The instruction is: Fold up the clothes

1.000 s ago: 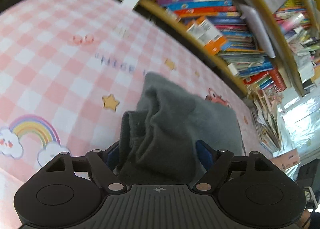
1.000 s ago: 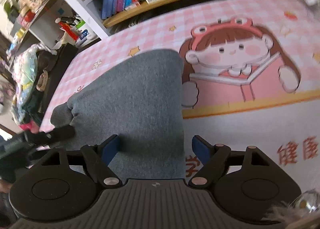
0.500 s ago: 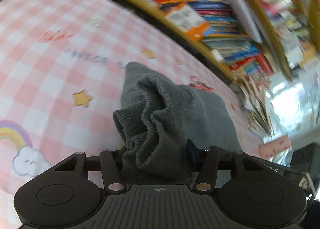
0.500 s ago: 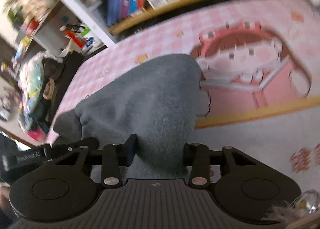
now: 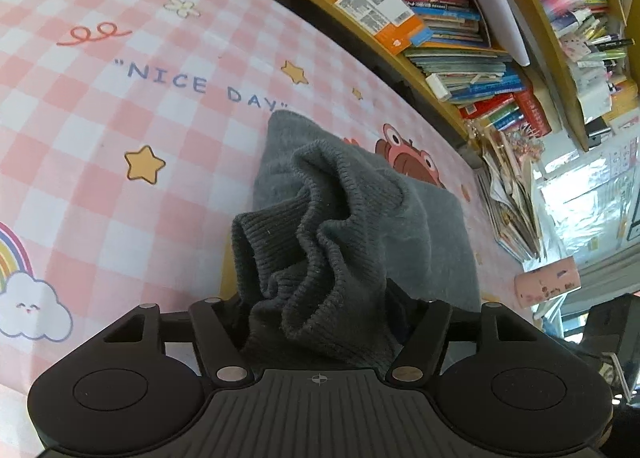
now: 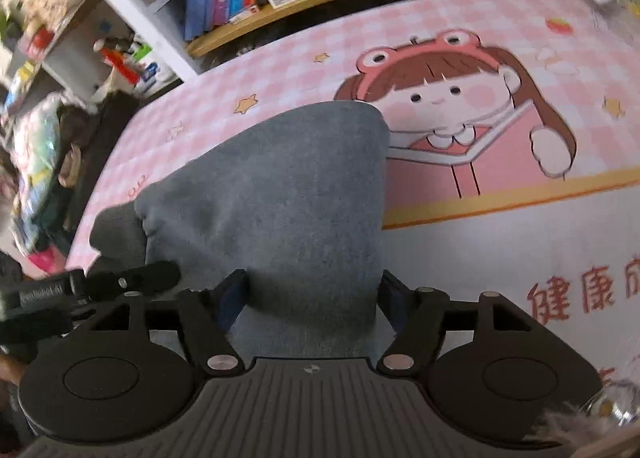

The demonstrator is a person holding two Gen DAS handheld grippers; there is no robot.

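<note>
- My left gripper (image 5: pixel 320 318): jaws pinched in on a bunched ribbed hem or cuff of the grey sweater (image 5: pixel 360 218); the knit bulges up between the fingers.
- My right gripper (image 6: pixel 312 298): jaws stand either side of a grey fold with cloth filling the gap. They look clamped on it, but the contact is hidden under the fabric, so I cannot tell for sure.
- In the right wrist view the sweater (image 6: pixel 272 194) stretches away from my jaws as a smooth long panel with a rounded far edge, lying on the pink checked sheet (image 6: pixel 460 18).
- Its far edge stops just beside the frog-hat cartoon girl (image 6: pixel 452 98) printed on the sheet, on her left.
- The other gripper's black finger shows at the sweater's near-left corner, so both tools hold the same end.
- Progress, my read: the garment is already narrowed into a strip, with no sleeve sticking out. What's left is probably carrying the held end toward the edge by the girl, then flattening it.
- The bookshelf (image 5: pixel 440 18) stands beyond the sheet, well apart from the sweater.
</note>
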